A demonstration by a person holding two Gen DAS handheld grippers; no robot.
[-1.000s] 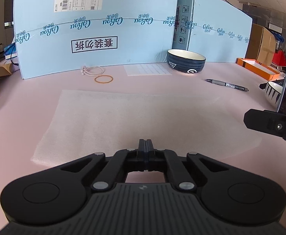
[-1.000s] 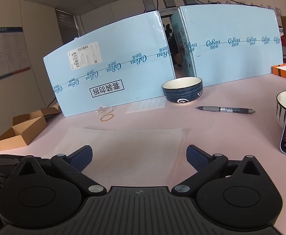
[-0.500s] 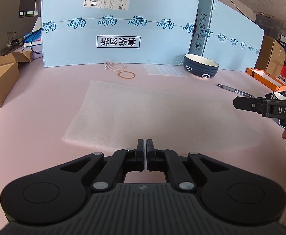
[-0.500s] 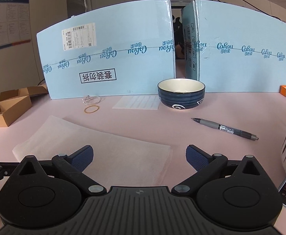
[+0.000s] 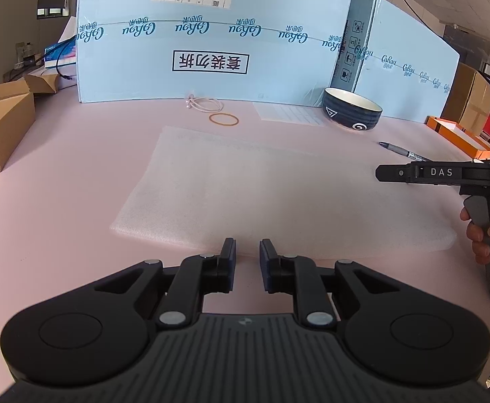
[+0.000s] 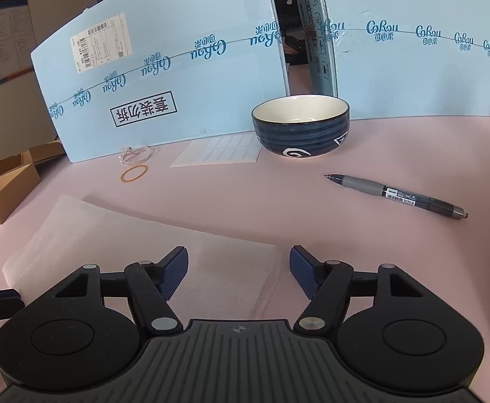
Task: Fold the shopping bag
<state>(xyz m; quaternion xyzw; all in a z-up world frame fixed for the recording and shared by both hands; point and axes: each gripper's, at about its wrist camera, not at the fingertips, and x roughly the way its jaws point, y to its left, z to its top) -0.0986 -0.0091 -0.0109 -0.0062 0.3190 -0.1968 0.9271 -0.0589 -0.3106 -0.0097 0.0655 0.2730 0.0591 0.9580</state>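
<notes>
Shopping bag [image 5: 278,194]: a thin white foam-like sheet, lying flat and spread out on the pink table [image 5: 60,201], roughly mid-table, well short of the blue cardboard wall [image 5: 211,33] along the far edge. No crease or doubled layer to be made out in either view, though a flat single fold could look much the same from here.

Left gripper [image 5: 247,252]: released, a narrow gap between the pads, nothing held. Poised right at the near edge of the sheet, toward its left half. Right gripper [image 6: 238,262]: spread wide, empty, straddling the sheet's near right corner [image 6: 271,252]; from the left wrist view, seen side-on over the right end.

Long axis of the sheet running left to right across the table, parallel to the near edge. Sheet lying straight ahead of both tools, extending away toward the far edge. Neither hand clearly nearer: each at its own end of the same near edge.

Judged from this: near edge placed for a two-handed pinch, with any fold along the long axis carrying that edge away toward the far one. Pads needing to close low on very thin material; risk of sliding it rather than lifting.

Beyond the sheet: rubber band [image 5: 224,119], bowl [image 6: 300,127], pen [image 6: 396,194], all apart from it.
</notes>
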